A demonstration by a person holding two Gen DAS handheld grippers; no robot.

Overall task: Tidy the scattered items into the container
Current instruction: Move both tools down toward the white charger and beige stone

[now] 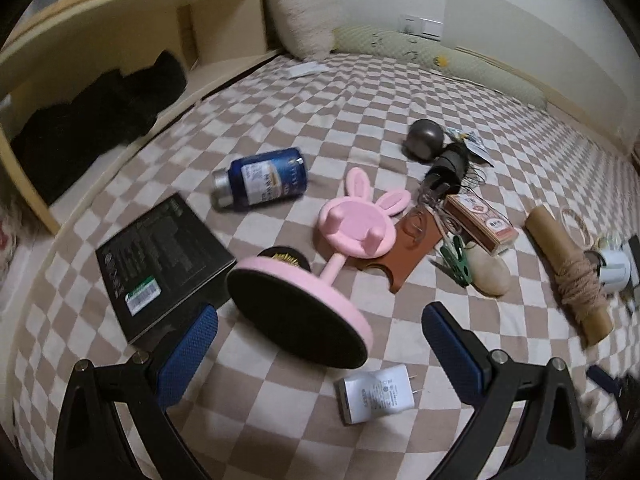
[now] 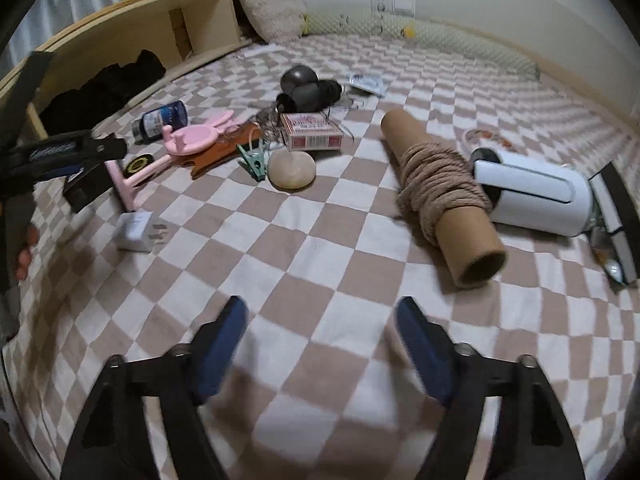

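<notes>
Checked bedding in beige and white covers the bed, with a wooden shelf along its far side and pillows at the head. Both grippers hang over it with their blue fingers apart and nothing between them.

Just ahead of the left gripper lies a pink rabbit-eared stand, its round base between the fingertips' line and a white charger plug nearer the right finger. A black box sits beyond the left finger, a blue can farther on.

Ahead and right of the right gripper rests a cardboard tube wound with twine, touching a white cylinder. Farther off lie a green clothes peg, a pale stone and a red card box. I cannot tell which thing is the container.
</notes>
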